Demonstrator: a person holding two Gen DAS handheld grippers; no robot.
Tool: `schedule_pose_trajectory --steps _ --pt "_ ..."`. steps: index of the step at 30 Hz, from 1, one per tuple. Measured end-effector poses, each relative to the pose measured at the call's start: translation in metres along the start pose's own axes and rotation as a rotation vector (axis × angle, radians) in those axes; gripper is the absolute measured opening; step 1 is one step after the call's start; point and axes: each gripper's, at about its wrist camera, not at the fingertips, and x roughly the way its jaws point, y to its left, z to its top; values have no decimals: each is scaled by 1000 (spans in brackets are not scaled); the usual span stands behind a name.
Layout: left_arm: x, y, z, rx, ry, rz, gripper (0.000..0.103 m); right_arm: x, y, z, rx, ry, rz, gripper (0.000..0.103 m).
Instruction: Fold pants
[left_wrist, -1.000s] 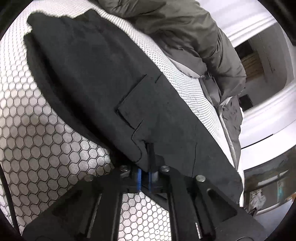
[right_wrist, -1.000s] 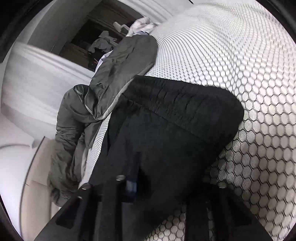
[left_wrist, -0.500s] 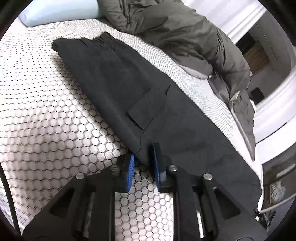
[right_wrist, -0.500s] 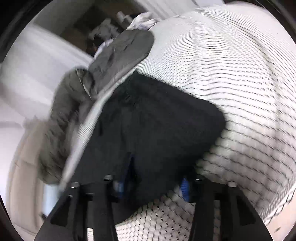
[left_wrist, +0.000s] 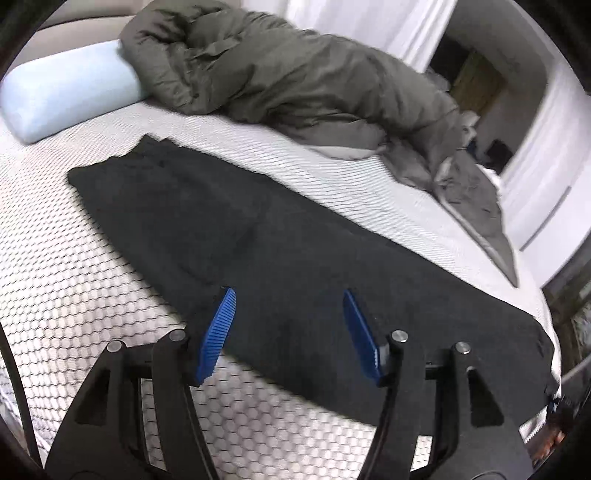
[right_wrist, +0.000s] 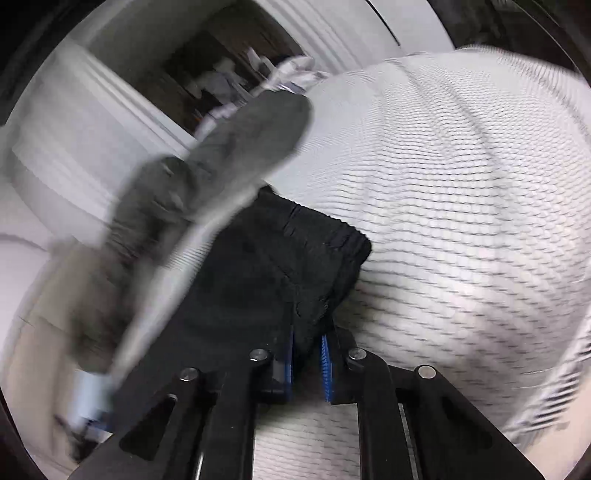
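black soft fabric pants (left_wrist: 280, 258) flat on bed (left_wrist: 74, 295); my left tongs (left_wrist: 290, 332) wide, empty; right tongs (right_wrist: 306, 356) pinching waistband edge, lift evenly.

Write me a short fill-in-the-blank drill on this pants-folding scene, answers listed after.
1. The left gripper has its jaws ____ above the black pants.
2. The right gripper is ____ on the pants' fabric.
3. The pillow by the grey comforter is light ____.
4. The bed cover bears a ____ pattern.

Answers: open; shut; blue; hexagon
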Motion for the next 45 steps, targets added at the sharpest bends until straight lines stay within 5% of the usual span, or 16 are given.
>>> schedule_pose_trajectory --steps 2,6,8,10,13,15,23,26,29,34,37,41,45 --pt "3 8 0 -20 -2 44 57 14 -15 -1 8 77 -127 30" --pt "-1 12 -1 -43 -12 -12 57 -27 -20 7 82 -75 -29 49" --pt "-4 -2 -3 -4 -26 -54 59 -53 -4 8 17 -195 25 55" --pt "-4 -33 -9 93 -21 -127 68 -61 17 4 -61 -220 85 70" --pt "-1 -92 -34 247 16 -239 82 -43 65 -16 -242 -143 123 83" --pt "9 -139 -59 375 76 -302 82 -13 102 -31 -391 -49 107 84" --pt "35 -255 -146 655 216 -385 84 53 184 -100 -747 121 119 84" --pt "36 -276 -172 792 221 -326 85 72 189 -121 -886 169 21 84" --pt "42 -264 -170 768 251 -299 93 66 167 -112 -928 131 -61 84" --pt "49 -204 -141 703 233 -166 102 47 83 -60 -813 -28 -380 91" --pt "51 -171 -126 624 236 -133 103 40 51 -39 -646 1 -263 94" --pt "35 -163 -115 583 195 -133 100 27 83 -49 -754 -82 -325 94" --pt "28 -198 -107 600 172 -228 100 16 137 -67 -797 -112 -168 94"
